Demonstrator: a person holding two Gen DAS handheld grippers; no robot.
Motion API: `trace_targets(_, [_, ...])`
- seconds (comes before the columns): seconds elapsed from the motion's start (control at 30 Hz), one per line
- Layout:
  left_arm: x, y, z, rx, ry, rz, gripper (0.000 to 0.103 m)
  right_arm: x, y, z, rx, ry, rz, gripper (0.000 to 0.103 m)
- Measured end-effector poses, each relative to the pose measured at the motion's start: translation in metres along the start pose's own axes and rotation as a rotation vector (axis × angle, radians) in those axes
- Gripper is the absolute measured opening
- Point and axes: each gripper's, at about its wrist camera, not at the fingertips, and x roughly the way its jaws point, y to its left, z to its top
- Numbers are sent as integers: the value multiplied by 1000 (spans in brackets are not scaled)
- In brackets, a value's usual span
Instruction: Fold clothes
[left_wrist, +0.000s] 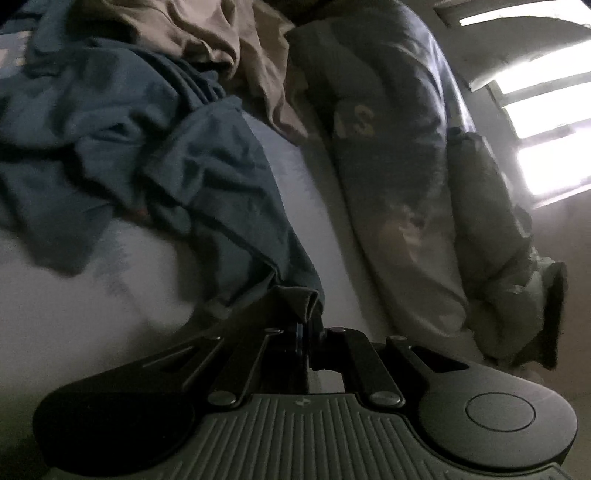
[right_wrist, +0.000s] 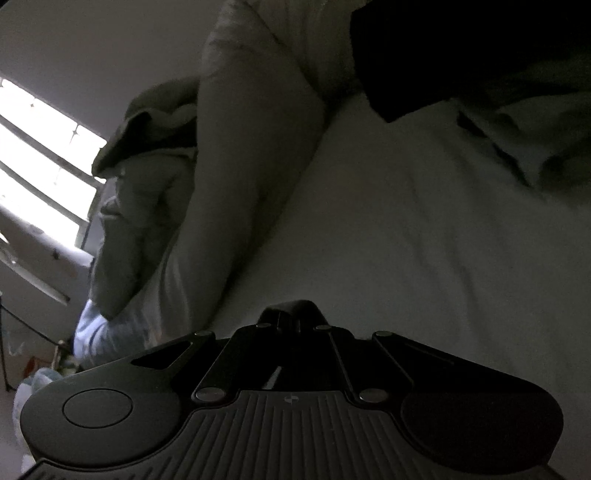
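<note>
Left gripper: fingers closed on a corner of the crumpled blue-grey cotton garment, which trails ahead-left over the white bed sheet. Right gripper: fingers closed (nothing visibly held).

Ahead of our left gripper's black fingers we see a slate-blue garment, plain, with no print, one dull corner of it reaching back to the fingertips. Beyond it, further from the fingers, lies a plain tan-beige garment. To the right of the fingers runs a grey-blue pillow with pale, blurred lettering. Beneath all this the sheet is white. Ahead of our right gripper's black fingers the bedding is the same white; up and right of them sits a black cloth, and to their left a dim grey-green bundle.
</note>
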Motion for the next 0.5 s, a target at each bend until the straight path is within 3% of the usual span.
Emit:
trace_targets(0.13, [32, -1, 5, 7, 30, 20, 5, 39, 0, 6, -25, 27, -39, 2])
trace_targets(0.17, [39, 0, 6, 21, 38, 15, 11, 48, -1, 6, -36, 35, -49, 2])
trace_targets(0.4, [61, -1, 15, 101, 33, -73, 15, 99, -9, 9, -70, 87, -97, 2])
trace_targets(0.5, [59, -5, 16, 163, -4, -99, 23, 108, -14, 13, -35, 86, -78, 10])
